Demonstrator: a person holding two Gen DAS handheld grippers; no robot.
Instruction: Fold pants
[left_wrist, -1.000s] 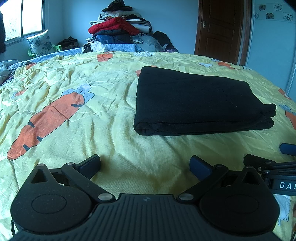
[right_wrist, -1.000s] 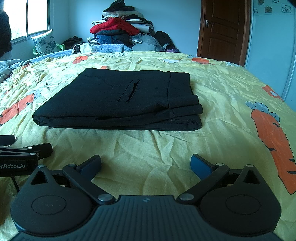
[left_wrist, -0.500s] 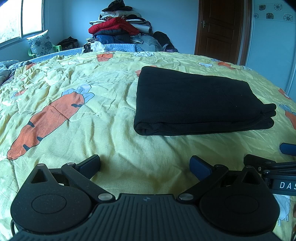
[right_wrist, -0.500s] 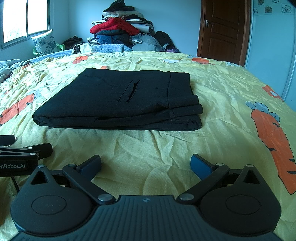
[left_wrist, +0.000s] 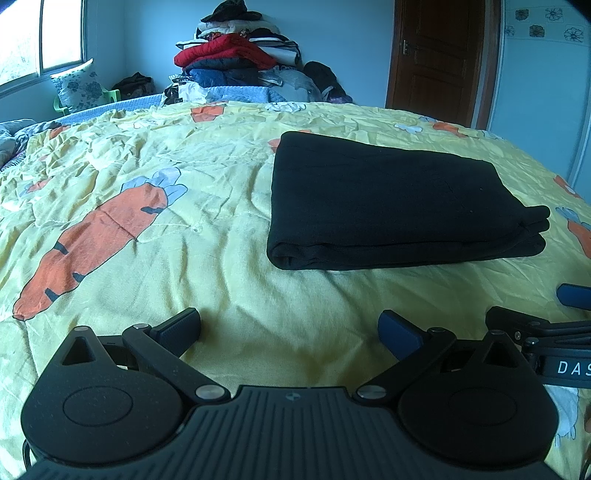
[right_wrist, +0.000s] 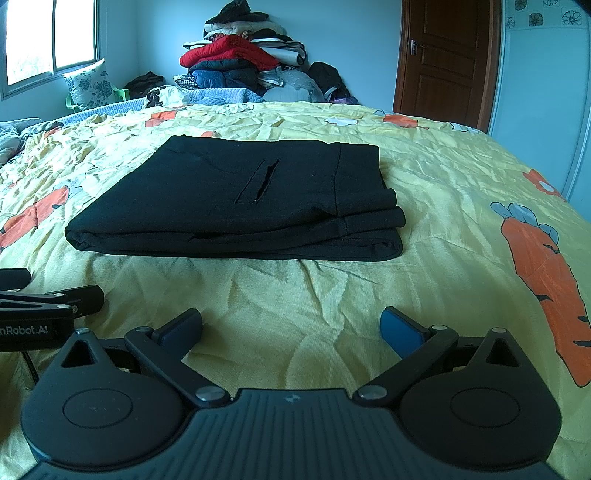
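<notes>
The black pants (left_wrist: 391, 206) lie folded in a flat rectangle on the yellow carrot-print bedspread (left_wrist: 147, 177). In the right wrist view the pants (right_wrist: 236, 203) show a pocket slit on top and stacked layers at their right edge. My left gripper (left_wrist: 290, 326) is open and empty, low over the bedspread, short of the pants. My right gripper (right_wrist: 291, 325) is open and empty too, just in front of the pants. Each gripper shows at the edge of the other's view.
A tall pile of clothes and blankets (left_wrist: 236, 55) stands past the far edge of the bed. A brown door (left_wrist: 439, 55) is at the back right. A window and a floral pillow (left_wrist: 79, 86) are at the back left.
</notes>
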